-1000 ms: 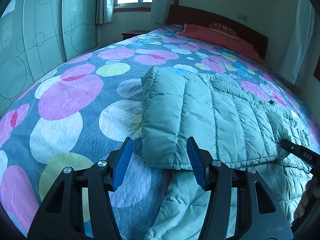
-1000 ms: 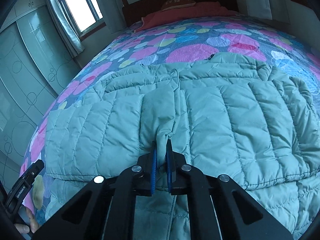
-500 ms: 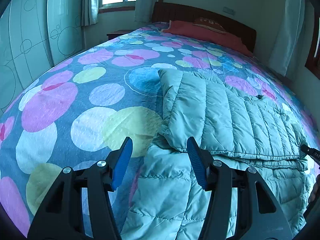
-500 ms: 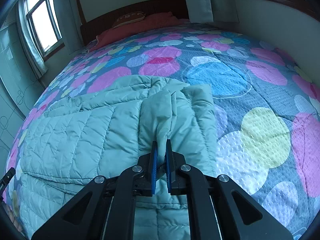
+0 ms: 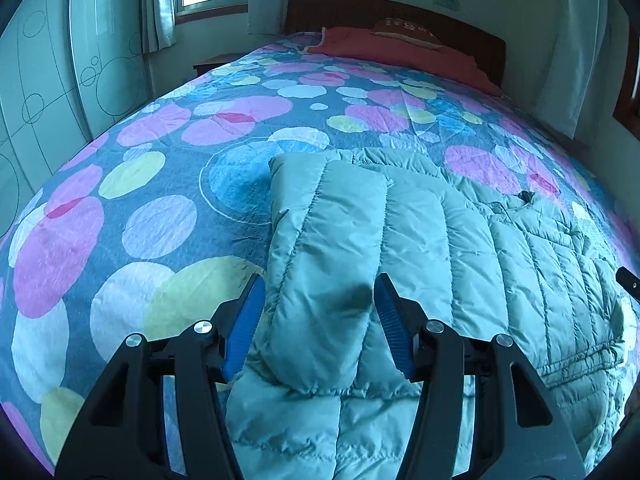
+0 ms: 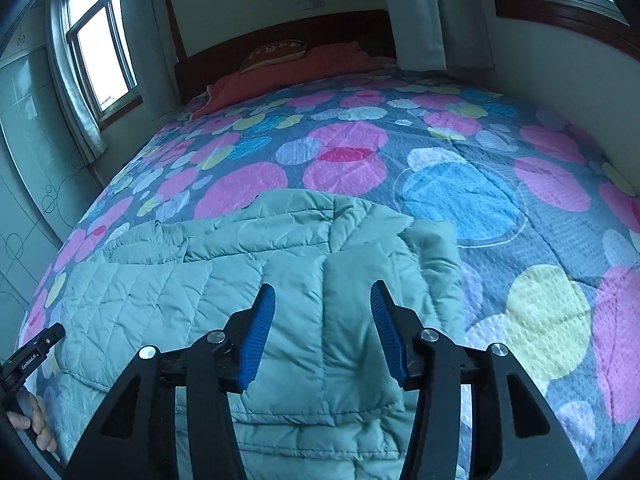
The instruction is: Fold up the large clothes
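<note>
Both fingers (image 6: 382, 330) of your right gripper (image 6: 322, 332) have just been opening, releasing the sleeve (image 6: 360, 320) onto the jacket (image 6: 160, 296) on the bed (image 6: 480, 200); your left gripper (image 5: 318, 320) gapes empty above it.

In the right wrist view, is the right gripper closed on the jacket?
No, the right gripper stands open, its blue pads apart above the jacket, having just opened and let the sleeve go.

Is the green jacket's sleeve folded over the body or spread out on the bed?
Folded over. The sleeve lies on top of the jacket, not out on the bedspread.
</note>
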